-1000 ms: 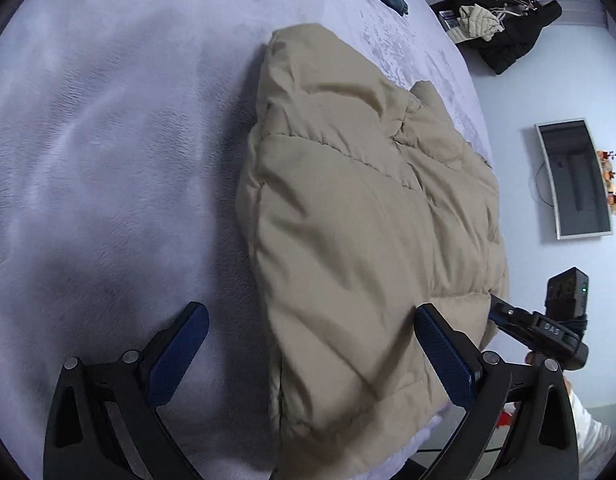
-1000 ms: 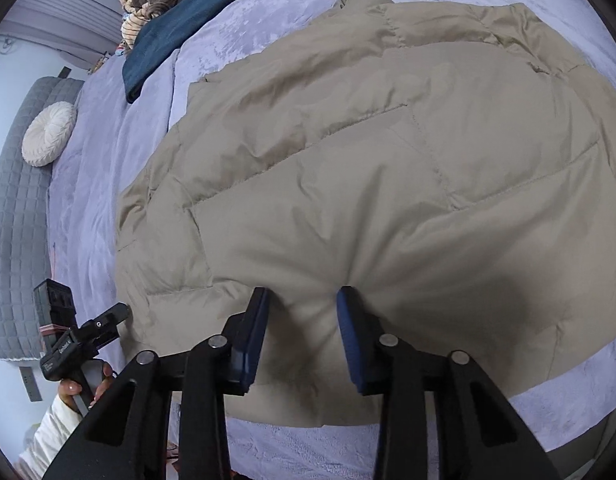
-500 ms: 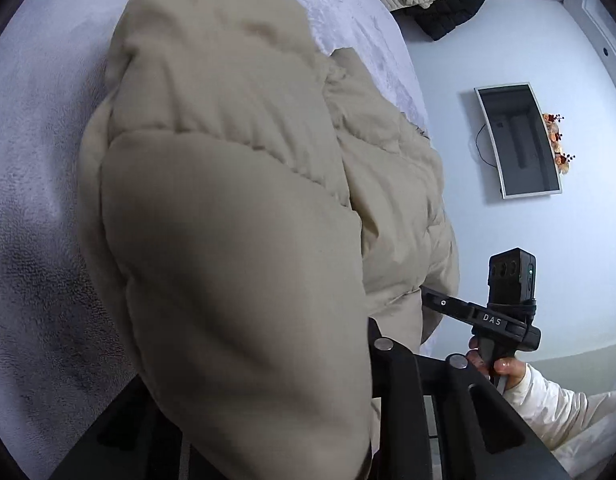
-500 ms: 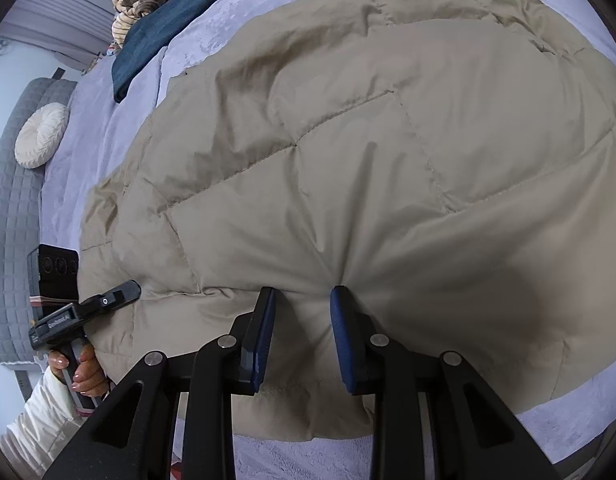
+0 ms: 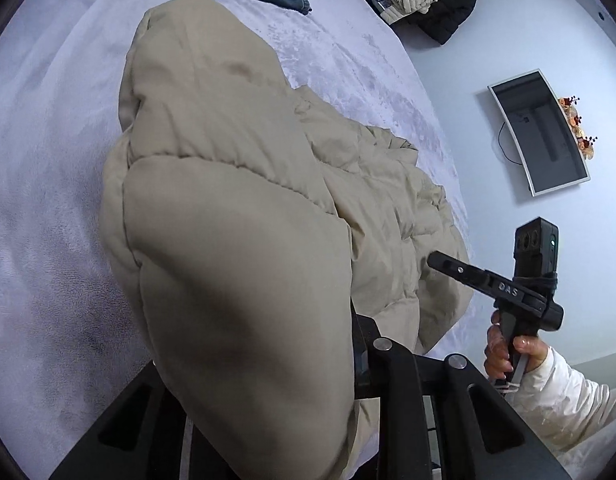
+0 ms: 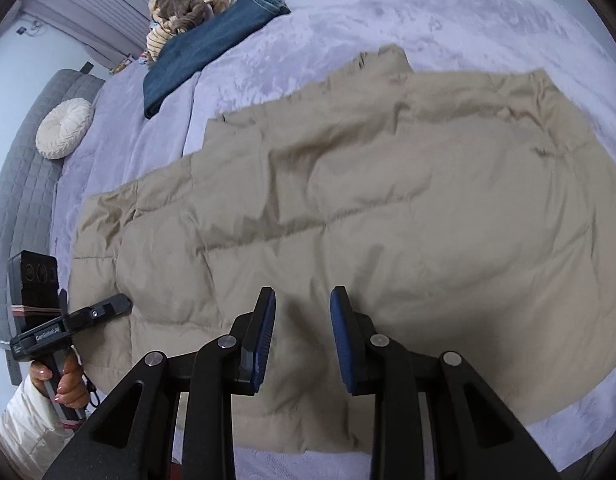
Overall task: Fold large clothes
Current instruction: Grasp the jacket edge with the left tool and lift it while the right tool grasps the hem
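Puffer jacket, beige and quilted, is spread across the lilac bedspread, its hem at the near edge of the bed. In the left wrist view a thick bulge of the near hem is bunched over the left gripper, which is clenched on the padding; the jaws have just been closing and fabric is between them. The right gripper is seen clamped on a pinch of the hem, blue pads narrowly apart with fabric pressed between.

Risks, as judged:
- Slippery shell and puffy fill: the pinch may be lost on either side if the hem is pulled hard.
- Uneven lift is likely if one corner is raised above the other; a skewed fold would result.
- Left camera is largely masked by the bulge, so placement cannot be checked well.
- Folded jeans beyond could be disturbed if the hem is carried too far.
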The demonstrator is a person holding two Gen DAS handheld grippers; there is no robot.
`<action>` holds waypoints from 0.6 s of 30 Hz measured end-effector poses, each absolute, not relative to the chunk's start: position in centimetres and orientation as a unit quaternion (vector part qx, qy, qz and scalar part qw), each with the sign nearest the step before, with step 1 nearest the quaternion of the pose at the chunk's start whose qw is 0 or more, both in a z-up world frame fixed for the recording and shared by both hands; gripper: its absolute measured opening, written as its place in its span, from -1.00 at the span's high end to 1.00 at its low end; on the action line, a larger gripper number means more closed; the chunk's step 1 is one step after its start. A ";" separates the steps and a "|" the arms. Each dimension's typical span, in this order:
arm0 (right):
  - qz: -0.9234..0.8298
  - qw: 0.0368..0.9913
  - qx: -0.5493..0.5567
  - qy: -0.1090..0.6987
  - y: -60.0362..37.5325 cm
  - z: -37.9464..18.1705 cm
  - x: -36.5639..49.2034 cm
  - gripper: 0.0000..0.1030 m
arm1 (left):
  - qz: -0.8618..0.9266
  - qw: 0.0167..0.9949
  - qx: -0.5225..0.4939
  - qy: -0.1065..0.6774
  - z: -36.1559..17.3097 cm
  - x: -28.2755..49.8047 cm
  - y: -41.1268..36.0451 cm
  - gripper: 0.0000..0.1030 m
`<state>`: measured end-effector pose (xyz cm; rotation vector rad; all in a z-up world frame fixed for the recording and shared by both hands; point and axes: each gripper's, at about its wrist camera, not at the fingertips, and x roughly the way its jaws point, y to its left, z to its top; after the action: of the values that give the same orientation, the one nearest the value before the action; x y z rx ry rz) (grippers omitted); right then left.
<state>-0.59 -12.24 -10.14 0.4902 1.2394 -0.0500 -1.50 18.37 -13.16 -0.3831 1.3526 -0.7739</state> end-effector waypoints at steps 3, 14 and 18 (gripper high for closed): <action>-0.009 0.788 0.233 0.570 -13.4 -12.0 1.8 0.51 | -0.335 0.715 -0.147 0.596 -9.7 -2.7 16.4 0.46; 0.010 0.751 0.300 0.588 -16.5 -18.6 5.3 1.00 | -0.336 0.732 -0.066 0.589 -1.3 -5.1 2.9 0.46; 0.033 0.732 0.331 0.595 -17.9 -18.3 5.3 1.00 | -0.340 0.726 -0.027 0.597 -0.4 -5.1 -1.8 0.46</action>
<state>5.25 -17.89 -18.33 0.7275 1.3095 0.0723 -5.05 -1.84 -0.39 -0.0605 1.3160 -0.7491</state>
